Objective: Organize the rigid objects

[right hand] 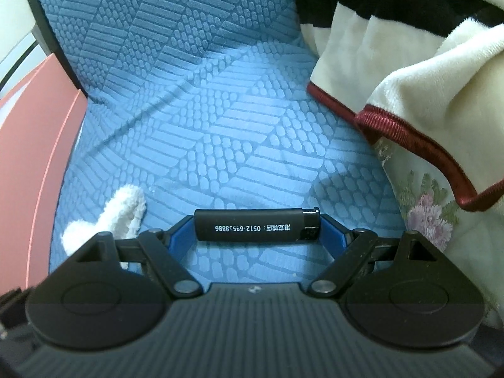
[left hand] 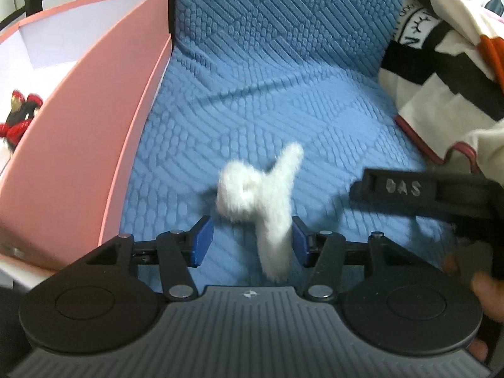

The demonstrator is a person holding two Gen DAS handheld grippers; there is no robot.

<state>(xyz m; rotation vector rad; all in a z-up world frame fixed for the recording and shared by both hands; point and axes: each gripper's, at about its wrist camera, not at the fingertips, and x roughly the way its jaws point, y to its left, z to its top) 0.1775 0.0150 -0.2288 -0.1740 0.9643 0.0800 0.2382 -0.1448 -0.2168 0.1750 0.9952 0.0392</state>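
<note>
The right tongs are closed on a lighter, gripping it end to end between two blue pads; the lighter is a smooth black bar lying crosswise to the fingers, with white printed characters and digits along its side and a stepped cap at its right end. It sits just above the seat cover, and contact with the cover cannot be confirmed. The left tongs are wide open, with flat blue rectangular pads on black linkage arms. A white fluffy toy lies partly between these pads: its long furry limb runs close beside the right pad, and its rounded body extends forward of the fingertips. Its outline is blurred, and contact with the pad cannot be determined. In the right wrist view the same toy shows at lower left, beside that tool's left arm. Both items are over a blue seat cover with a raised quilted pattern of bars and ovals. To the left stands a pink box with straight rigid walls and a white interior, containing a red and black figure. To the right lies a soft cream blanket with black bands and dark red edging.
</note>
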